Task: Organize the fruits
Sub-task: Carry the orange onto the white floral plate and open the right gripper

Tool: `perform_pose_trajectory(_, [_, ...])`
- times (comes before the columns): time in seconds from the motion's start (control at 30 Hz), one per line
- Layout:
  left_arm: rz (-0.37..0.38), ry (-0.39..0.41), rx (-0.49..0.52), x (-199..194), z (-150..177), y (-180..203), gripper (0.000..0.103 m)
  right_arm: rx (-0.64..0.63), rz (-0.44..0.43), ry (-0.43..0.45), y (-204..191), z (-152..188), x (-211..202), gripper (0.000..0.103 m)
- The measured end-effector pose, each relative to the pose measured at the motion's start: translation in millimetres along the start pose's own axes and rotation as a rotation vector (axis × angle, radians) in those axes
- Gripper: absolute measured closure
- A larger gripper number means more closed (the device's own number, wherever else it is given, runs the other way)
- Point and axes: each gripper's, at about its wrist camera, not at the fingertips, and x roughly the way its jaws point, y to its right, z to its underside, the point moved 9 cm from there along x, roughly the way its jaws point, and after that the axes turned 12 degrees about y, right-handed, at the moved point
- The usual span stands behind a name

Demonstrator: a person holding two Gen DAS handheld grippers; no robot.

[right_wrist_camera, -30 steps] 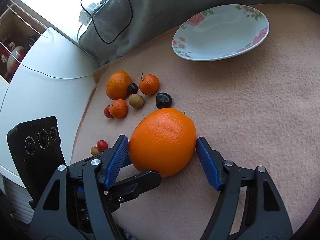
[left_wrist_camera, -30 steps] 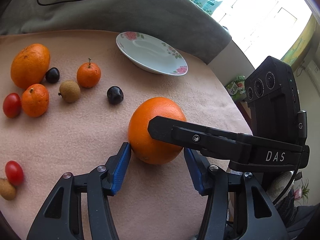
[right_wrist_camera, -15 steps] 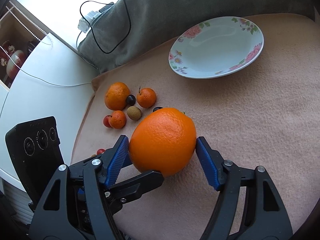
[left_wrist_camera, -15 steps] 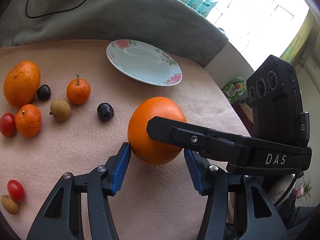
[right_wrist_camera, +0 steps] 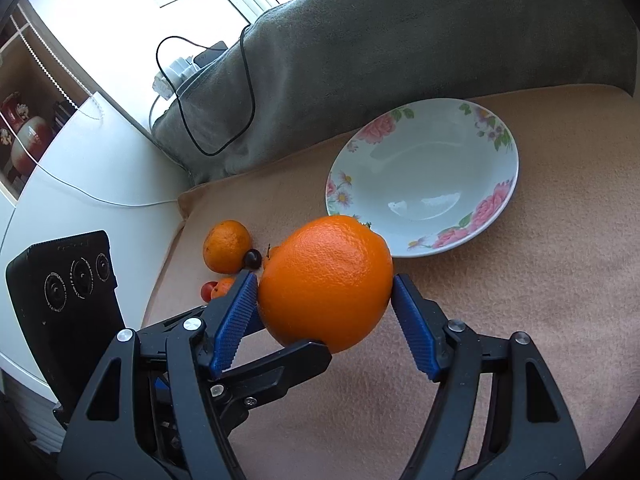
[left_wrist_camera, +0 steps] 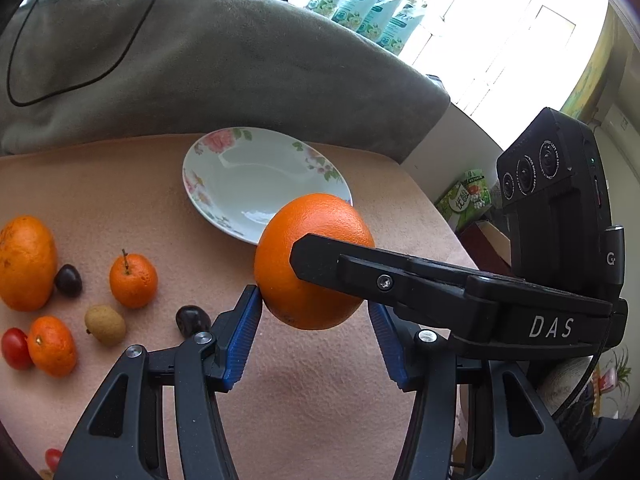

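Right wrist view: large orange (right_wrist_camera: 324,284) clamped between the blue fingers (right_wrist_camera: 236,316) of the right gripper (right_wrist_camera: 325,290), lifted clear of the peach-covered bench (right_wrist_camera: 520,320), just short of the near rim of the flowered plate (right_wrist_camera: 424,168). Left gripper (left_wrist_camera: 316,308) bracketing the same orange from the other side, one finger (left_wrist_camera: 242,328) touching the peel, the other's contact hidden behind the right gripper's black finger, so grip impossible to tell. Toward the bench's left edge: a second orange (left_wrist_camera: 24,264), two mandarins (left_wrist_camera: 133,280), two dark cherries (left_wrist_camera: 68,279), a longan (left_wrist_camera: 105,325), a cherry tomato (left_wrist_camera: 15,349). Along the far edge, a grey blanket (left_wrist_camera: 200,60).
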Motion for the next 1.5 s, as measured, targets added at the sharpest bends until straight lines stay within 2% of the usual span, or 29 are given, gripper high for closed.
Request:
perform_pose_trajectory(0.27, [-0.023, -0.003, 0.006, 28, -20, -3, 0.048, 0.03, -0.002, -0.005, 17, -23, 17, 0.031])
perform_pose_trajectory(0.67, [-0.039, -0.033, -0.004, 48, -26, -9, 0.049, 0.111, 0.002, -0.041, 40, -33, 36, 0.031])
perform_pose_trajectory(0.73, [-0.053, -0.028, 0.007, 49, -26, -11, 0.051, 0.106, 0.033, -0.007, 45, -39, 33, 0.03])
perform_pose_trajectory(0.87, [-0.064, -0.008, 0.003, 40, -29, -16, 0.051, 0.058, 0.052, 0.056, 42, -57, 22, 0.03])
perform_pose_trajectory(1.0, [-0.078, 0.004, 0.006, 33, -31, -21, 0.051, 0.017, 0.061, 0.078, 34, -65, 14, 0.03])
perform_pose_trajectory(1.5, [-0.13, 0.073, 0.006, -6, -37, -37, 0.051, -0.057, 0.093, 0.127, 14, -57, -10, 0.026])
